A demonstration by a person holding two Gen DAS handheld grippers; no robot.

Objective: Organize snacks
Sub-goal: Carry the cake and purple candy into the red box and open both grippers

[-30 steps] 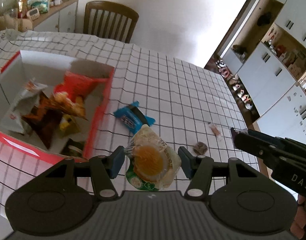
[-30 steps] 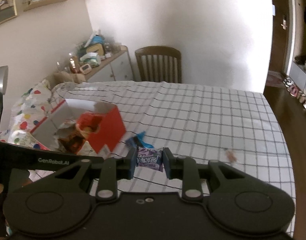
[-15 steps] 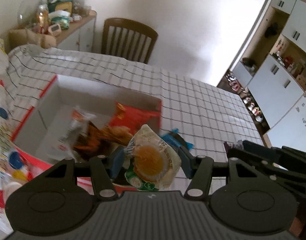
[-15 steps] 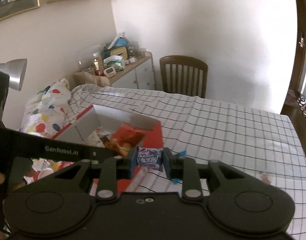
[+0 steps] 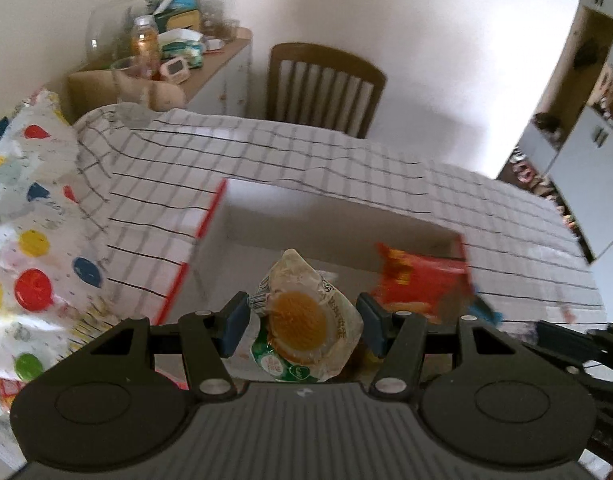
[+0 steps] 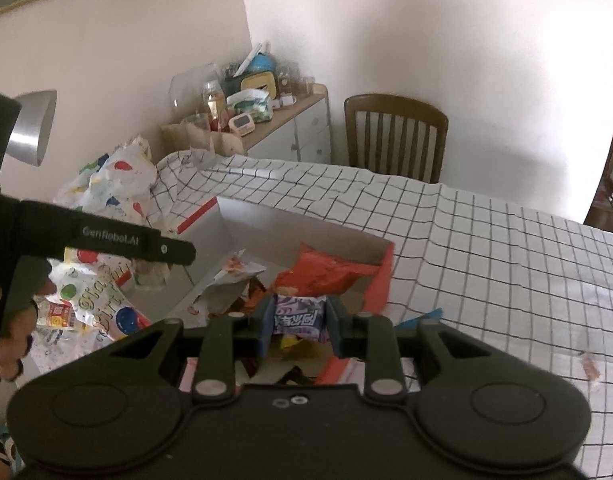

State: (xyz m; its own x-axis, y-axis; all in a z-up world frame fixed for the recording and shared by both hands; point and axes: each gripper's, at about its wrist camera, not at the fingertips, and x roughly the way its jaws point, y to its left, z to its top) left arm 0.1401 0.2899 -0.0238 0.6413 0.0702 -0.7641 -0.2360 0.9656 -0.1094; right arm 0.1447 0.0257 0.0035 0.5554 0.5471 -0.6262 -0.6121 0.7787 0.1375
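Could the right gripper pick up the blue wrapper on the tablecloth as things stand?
Probably not yet: the right gripper is shut on a purple packet, so its jaws are full. The blue wrapper lies uncovered beside the red box.

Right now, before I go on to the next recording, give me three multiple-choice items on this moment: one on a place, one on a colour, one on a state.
1. Where is the red snack bag?
A. inside the box
B. on the chair
C. on the cabinet

2. What colour is the wrapper of the small packet in the right gripper?
A. green
B. purple
C. yellow

3. What is the left gripper doing?
A. standing open with nothing in it
B. resting on the tablecloth
C. holding a jelly cup

Answers: 1 A, the bag lies between the box's walls; 2 B, the wrapper is purple with white print; 3 C, both pads flank the cup in mid-air.
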